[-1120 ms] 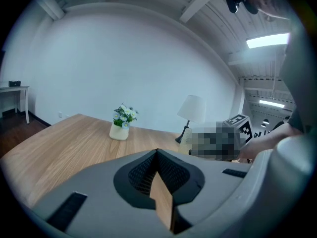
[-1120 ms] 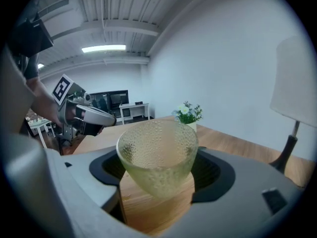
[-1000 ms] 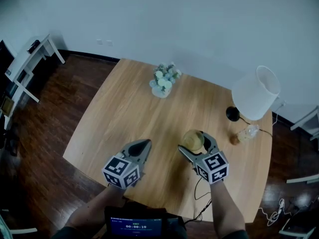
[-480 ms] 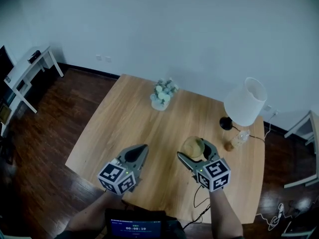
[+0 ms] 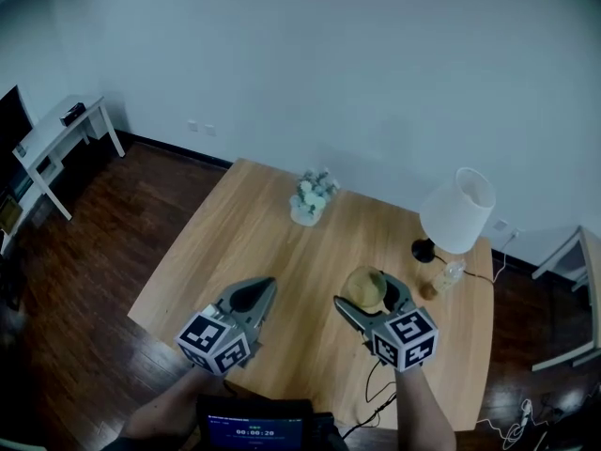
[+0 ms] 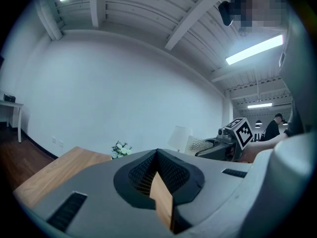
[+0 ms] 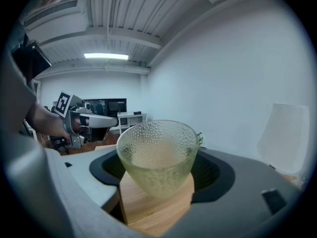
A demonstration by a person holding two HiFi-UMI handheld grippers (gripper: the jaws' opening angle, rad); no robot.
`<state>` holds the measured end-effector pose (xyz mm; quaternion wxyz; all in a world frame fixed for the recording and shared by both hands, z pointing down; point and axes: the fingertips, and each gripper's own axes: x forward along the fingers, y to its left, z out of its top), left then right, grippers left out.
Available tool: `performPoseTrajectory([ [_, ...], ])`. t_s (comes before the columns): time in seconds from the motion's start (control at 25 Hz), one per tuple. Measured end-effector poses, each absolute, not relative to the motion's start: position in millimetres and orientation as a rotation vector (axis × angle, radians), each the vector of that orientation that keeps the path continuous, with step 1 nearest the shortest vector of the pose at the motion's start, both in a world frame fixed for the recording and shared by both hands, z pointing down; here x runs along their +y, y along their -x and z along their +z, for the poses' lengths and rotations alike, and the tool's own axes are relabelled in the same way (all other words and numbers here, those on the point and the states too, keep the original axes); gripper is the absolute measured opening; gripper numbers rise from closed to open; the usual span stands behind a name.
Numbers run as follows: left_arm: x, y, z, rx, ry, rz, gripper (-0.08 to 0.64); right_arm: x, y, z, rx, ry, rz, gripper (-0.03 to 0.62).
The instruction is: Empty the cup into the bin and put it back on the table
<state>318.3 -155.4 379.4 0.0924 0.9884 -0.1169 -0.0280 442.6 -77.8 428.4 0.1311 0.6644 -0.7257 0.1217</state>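
A dimpled, yellowish glass cup (image 5: 364, 287) stands upright between the jaws of my right gripper (image 5: 363, 289), over the near right part of the wooden table (image 5: 254, 224). In the right gripper view the cup (image 7: 157, 155) fills the gap between the dark pads of that gripper (image 7: 158, 168), which press its sides, with table wood showing beneath it. I cannot tell what is inside. My left gripper (image 5: 255, 294) hovers to its left, jaws closed to a point and empty. The left gripper view shows the cup (image 6: 198, 145) from the side. No bin is in view.
A small vase of flowers (image 5: 310, 198) stands at the table's far middle. A white-shaded lamp (image 5: 457, 209) and a clear bottle (image 5: 449, 273) stand at the right edge. A white side table (image 5: 56, 134) is far left on the dark wood floor. A cable (image 5: 376, 383) trails off the near edge.
The head view has pulled back, so the table looks smaller and more of the wall shows. Both grippers keep their pose, and the cup stays in the right jaws.
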Motion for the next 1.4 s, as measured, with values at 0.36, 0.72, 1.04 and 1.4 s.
performPoseTrajectory([
  [0.36, -154, -297, 365, -0.384, -2.987, -0.116, -0.009, -90, -429, 415, -2.155, -1.839, 0.312, 0.39],
  [0.72, -176, -259, 359, -0.625, -2.957, -0.152, -0.009, -124, -400, 410, -2.27, -1.68, 0.295, 0.39],
  [1.04, -189, -204, 358, -0.909, -2.897, -0.166, -0.009, -150, -361, 408, -2.403, -1.484, 0.262, 0.39],
  [1.4, -197, -137, 356, -1.1, -2.834, -0.2, -0.009, -175, -305, 407, -2.474, -1.319, 0.22, 0.39],
])
